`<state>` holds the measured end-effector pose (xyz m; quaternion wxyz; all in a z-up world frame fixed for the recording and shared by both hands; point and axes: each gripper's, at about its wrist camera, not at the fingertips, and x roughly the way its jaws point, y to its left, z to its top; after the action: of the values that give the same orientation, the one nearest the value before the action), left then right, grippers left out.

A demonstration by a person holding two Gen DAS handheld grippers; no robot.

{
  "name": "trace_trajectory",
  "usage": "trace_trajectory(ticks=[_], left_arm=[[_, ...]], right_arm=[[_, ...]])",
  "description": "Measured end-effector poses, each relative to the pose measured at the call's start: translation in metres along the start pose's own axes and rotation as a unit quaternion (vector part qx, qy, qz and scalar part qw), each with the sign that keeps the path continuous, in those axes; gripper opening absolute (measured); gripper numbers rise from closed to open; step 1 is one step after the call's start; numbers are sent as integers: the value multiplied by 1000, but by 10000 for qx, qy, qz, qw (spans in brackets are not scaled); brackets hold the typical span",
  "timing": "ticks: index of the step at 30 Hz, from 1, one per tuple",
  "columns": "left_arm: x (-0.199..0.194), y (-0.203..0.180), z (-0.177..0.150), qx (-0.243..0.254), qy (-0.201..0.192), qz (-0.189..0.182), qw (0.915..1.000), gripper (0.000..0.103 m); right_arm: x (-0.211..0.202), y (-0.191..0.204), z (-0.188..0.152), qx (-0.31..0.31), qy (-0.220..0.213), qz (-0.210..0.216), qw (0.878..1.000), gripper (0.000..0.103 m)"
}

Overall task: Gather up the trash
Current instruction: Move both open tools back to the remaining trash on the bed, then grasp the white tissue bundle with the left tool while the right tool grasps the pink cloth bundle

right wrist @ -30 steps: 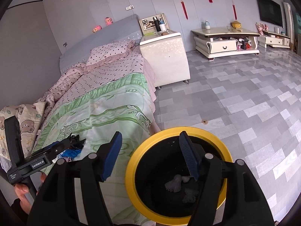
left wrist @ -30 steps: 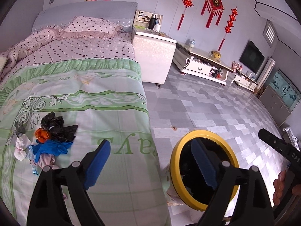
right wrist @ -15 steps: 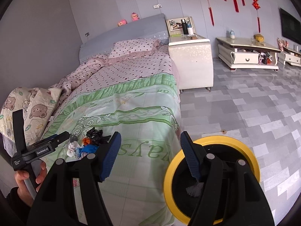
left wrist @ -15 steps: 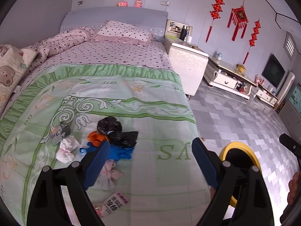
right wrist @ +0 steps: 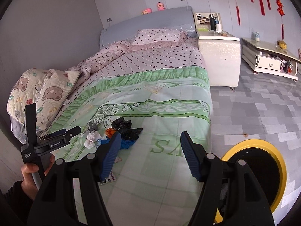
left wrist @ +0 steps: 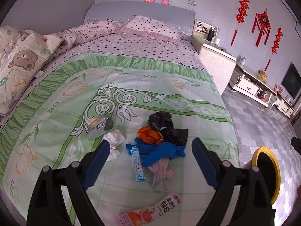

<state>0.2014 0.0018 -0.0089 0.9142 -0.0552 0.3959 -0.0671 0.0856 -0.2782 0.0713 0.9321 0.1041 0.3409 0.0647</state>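
Observation:
A pile of trash lies on the green bedspread (left wrist: 75, 98): black plastic bags (left wrist: 160, 120), orange peel (left wrist: 148, 134), a blue glove (left wrist: 160, 150), a pink wrapper bundle (left wrist: 161, 171), a small blue-white tube (left wrist: 137, 162), crumpled white tissue (left wrist: 114, 141), a grey packet (left wrist: 97, 128) and a pink tissue pack (left wrist: 150, 211). My left gripper (left wrist: 150, 150) is open and empty, hovering just above the pile. My right gripper (right wrist: 148, 145) is open and empty over the bed edge, right of the pile (right wrist: 120, 130). The yellow-rimmed black bin (right wrist: 259, 169) stands on the floor beside the bed.
A bear-print quilt (left wrist: 20, 60) lies at the bed's left. Pink dotted pillows (left wrist: 152, 26) sit at the head. A white nightstand (right wrist: 220, 56) and a low TV cabinet (right wrist: 270, 60) stand to the right on grey tiled floor (right wrist: 259, 109).
Both grippers swung left from over the bin toward the bed. The left gripper now sits over the trash pile; the bin moved to the right edge of both views.

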Motion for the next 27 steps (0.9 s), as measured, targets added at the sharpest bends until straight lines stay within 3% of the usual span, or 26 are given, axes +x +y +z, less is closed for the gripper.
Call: trace_trajectory(ticks=[13,27], left_arm=[[55,69,-14,-420,365,303,9980,85],[103,95,-25,-545,664,394,9955,85]], right_arm=[[89,67,-25,-474,598,340,9965,62],[173,99,-57,-746,1294,600,9870,62]])
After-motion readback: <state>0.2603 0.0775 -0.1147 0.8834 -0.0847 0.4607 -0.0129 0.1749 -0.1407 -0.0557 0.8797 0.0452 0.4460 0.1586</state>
